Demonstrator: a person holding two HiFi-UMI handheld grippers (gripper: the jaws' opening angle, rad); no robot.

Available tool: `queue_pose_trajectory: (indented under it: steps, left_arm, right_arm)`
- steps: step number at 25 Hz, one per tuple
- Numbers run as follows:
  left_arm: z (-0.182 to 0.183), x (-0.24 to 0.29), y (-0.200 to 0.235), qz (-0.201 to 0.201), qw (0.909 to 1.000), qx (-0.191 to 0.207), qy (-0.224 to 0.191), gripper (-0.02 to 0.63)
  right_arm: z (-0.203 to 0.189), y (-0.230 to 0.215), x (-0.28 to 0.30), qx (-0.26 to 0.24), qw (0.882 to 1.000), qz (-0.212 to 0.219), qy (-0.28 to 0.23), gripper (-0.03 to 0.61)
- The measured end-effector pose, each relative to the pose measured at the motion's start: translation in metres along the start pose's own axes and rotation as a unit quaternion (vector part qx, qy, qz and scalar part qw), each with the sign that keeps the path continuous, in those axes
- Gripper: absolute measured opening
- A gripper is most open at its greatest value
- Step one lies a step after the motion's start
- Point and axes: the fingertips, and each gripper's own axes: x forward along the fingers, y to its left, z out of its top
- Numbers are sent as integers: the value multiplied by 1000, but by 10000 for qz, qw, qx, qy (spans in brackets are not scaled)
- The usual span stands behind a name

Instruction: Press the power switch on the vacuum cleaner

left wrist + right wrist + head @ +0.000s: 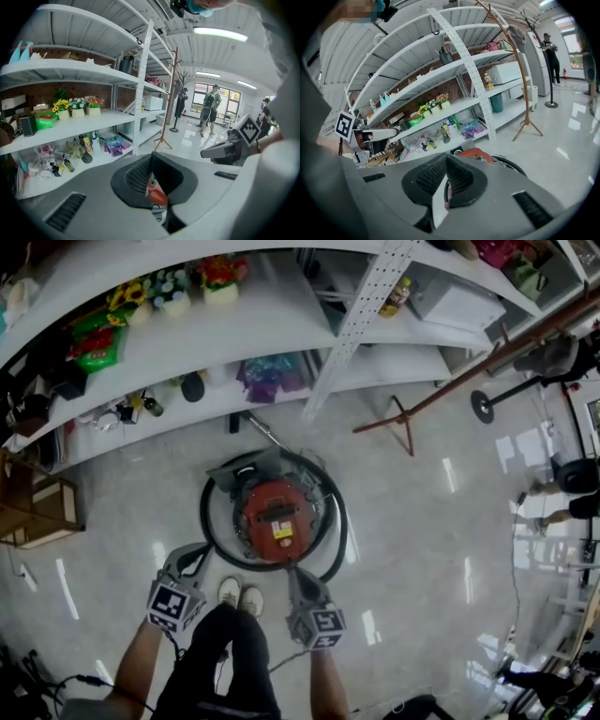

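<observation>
**Over the glossy floor, two closed grippers are hovering by the red vacuum cleaner**

Nearest the head camera, the person is standing with pale shoes [241, 594] together on the floor [422, 521], holding a gripper in each hand. The left gripper [201, 550] is pointing forward with its fingers [136, 176] drawn together and holding nothing; only a narrow slot is showing between them. The right gripper [293, 571] is doing the same, its fingers [461, 178] closed on nothing.

Just ahead of the shoes, the vacuum cleaner [279, 517] is sitting on the floor, a round red canister with a yellow label [282, 532] on top. Its black hose [208, 521] is curling around it in a ring. Both grippers' tips are hanging near the ring's closer edge, and I cannot tell whether either is touching it. No power switch can be made out.

Beyond the vacuum cleaner, white shelving [281, 324] is carrying potted flowers [220, 282], bottles and toys. A wooden coat stand [403, 418] is standing to the right, and farther off, people [211, 105] are standing near bright windows.
</observation>
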Motion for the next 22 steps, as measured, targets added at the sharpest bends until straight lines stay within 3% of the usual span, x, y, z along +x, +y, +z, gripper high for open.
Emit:
queue_pose_trajectory:
  steps: [22]
  left_arm:
    - [-89, 29, 1, -24, 9996, -133, 249, 6]
  right_arm:
    - [-80, -46, 62, 41, 9998, -28, 200, 12]
